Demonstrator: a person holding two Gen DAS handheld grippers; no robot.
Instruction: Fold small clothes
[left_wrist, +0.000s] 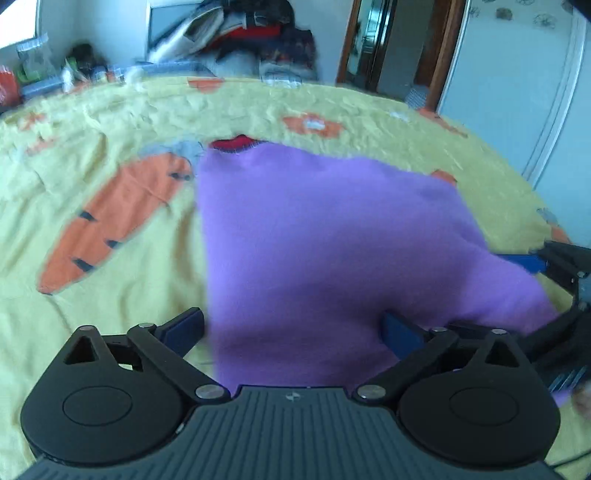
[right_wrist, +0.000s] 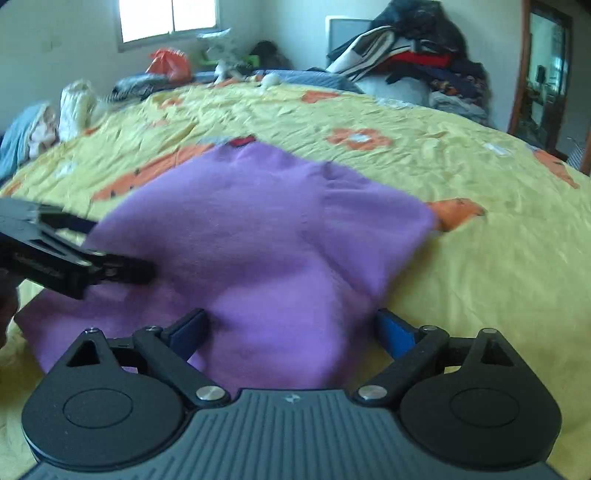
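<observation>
Yellow carrot-print bedspread (right_wrist: 461, 280) under purple garment (right_wrist: 258, 229).

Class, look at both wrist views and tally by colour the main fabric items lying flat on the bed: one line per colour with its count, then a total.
Purple: 1, the purple top spread out flat
Yellow: 1, the yellow bedsheet with orange carrot and flower prints
Red: 1, a red piece showing at the top's far edge; whether it is a separate garment cannot be told
Total: 3

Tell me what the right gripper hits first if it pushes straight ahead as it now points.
Probably the purple garment: it already lies between the open fingers of the right gripper and spreads ahead over the yellow bedspread. Depth is uncertain.
</observation>
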